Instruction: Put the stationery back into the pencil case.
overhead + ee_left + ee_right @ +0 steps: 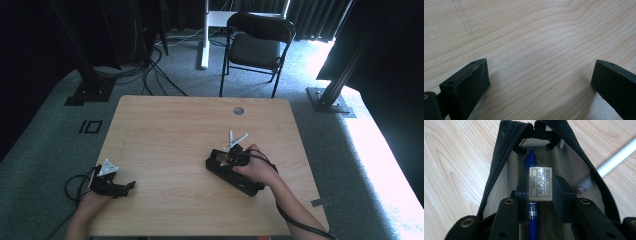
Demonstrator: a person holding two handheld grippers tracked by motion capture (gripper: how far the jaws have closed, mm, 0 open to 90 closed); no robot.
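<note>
Lowering eraser [540, 184] into pouch [499, 167].
Right gripper [540, 192] clamping eraser above pen [530, 162] inside pouch; left gripper [540, 82] gaping, idling well left; next, releasing inside.

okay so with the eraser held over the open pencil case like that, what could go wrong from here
The right gripper pinches the eraser by its narrow sides, so it might twist or slip out early. The blue pen lies right beneath, so the eraser may land on it and sit proud. The pencil case is soft and unheld; the fingers could snag its mesh.
</note>
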